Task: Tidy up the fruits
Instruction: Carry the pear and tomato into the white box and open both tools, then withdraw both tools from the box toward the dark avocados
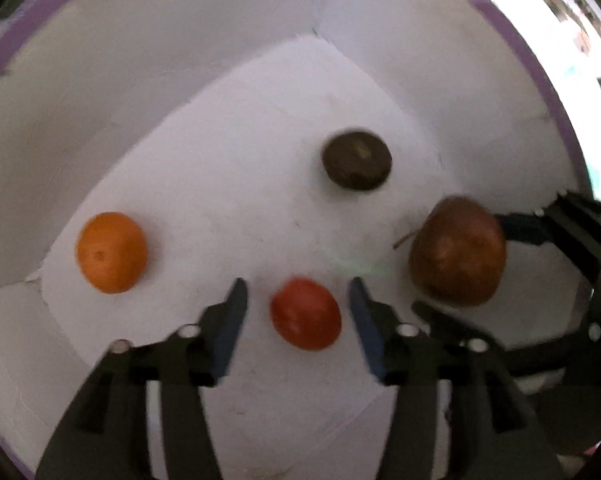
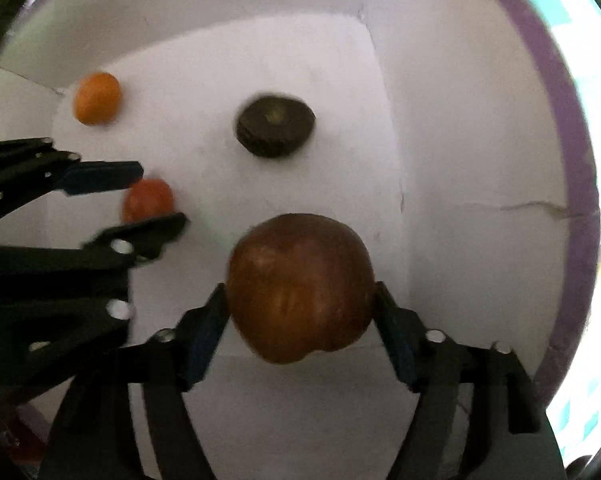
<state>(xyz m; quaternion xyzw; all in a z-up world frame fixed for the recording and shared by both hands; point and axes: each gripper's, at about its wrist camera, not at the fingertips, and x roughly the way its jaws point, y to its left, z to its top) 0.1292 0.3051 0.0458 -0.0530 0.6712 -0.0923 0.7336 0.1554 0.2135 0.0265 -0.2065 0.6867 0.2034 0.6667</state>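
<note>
Both grippers reach into a white box with a purple rim [image 1: 540, 80]. My left gripper [image 1: 298, 292] is open, its fingers either side of a small red tomato [image 1: 305, 314] on the box floor, not touching it. My right gripper [image 2: 300, 296] is shut on a brown-red apple [image 2: 300, 288], which also shows at the right of the left wrist view [image 1: 456, 250]. An orange [image 1: 111, 252] lies at the left. A dark round fruit [image 1: 356, 160] lies farther in. In the right wrist view the tomato [image 2: 148, 200] sits between the left gripper's fingers [image 2: 100, 176].
The box's white walls [image 2: 460, 160] rise on all sides, with a crack in the right wall [image 2: 532, 206]. The orange [image 2: 97, 98] lies near the far left corner and the dark fruit [image 2: 275, 126] near the middle of the floor.
</note>
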